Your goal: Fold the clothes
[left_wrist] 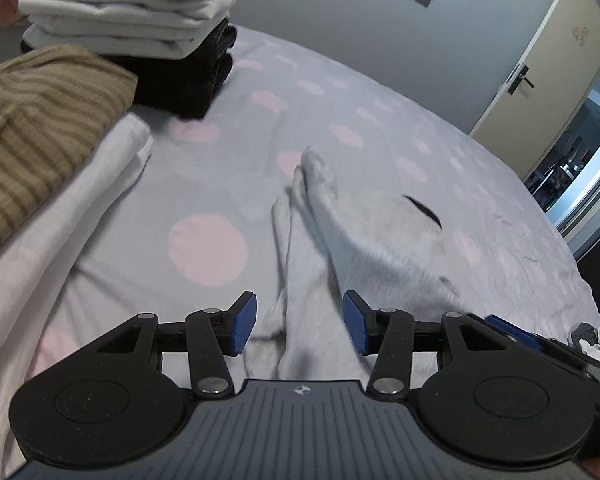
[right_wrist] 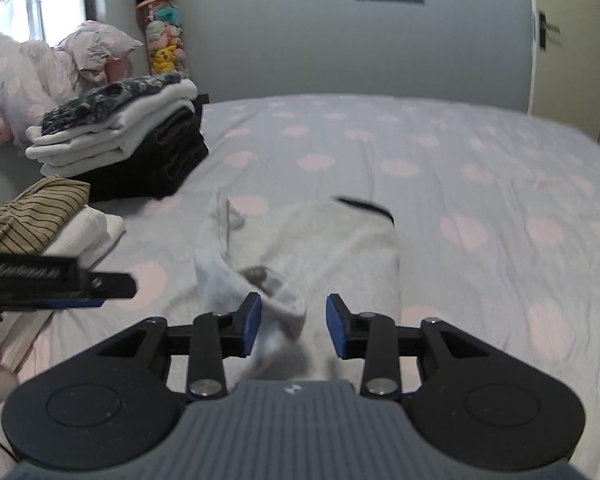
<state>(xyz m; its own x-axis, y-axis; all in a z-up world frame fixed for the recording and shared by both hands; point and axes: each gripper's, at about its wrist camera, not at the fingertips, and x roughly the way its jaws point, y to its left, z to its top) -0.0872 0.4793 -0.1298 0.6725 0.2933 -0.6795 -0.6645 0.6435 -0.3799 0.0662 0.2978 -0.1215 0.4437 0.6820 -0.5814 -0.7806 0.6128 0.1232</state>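
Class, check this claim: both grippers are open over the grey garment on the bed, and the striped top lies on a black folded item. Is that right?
One error: the striped top lies on a white folded item, as the right wrist view shows. Both grippers are open over the grey garment on the bed.

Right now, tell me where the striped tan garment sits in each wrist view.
Left wrist: striped tan garment at far left, upper-middle, lying on folded white cloth.
Right wrist: at left edge, mid-height, on that white cloth.
Shared landmark: the stack of folded clothes behind it.
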